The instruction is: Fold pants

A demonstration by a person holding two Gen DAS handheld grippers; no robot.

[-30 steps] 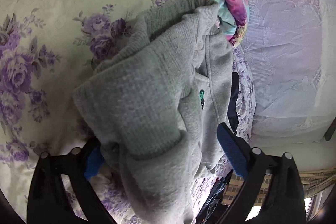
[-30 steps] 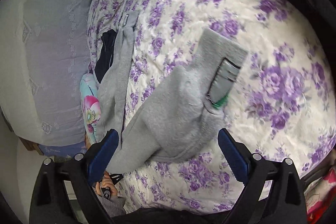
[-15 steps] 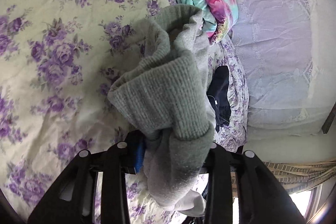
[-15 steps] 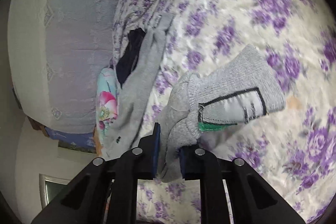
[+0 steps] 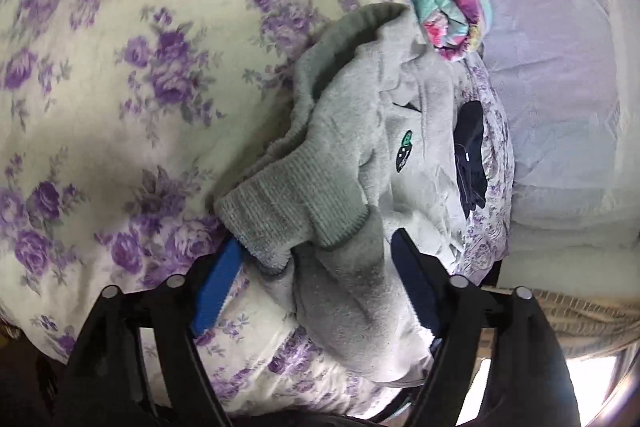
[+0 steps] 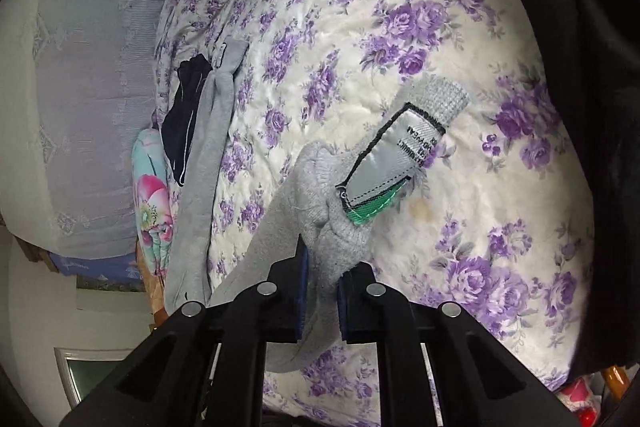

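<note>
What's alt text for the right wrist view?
The right gripper is shut on a bunched edge of soft grey knit pants, their silver care label showing, above a white quilt with purple flowers.

Left hand-held gripper (image 5: 316, 279) newly open around pants (image 5: 360, 163)
</note>
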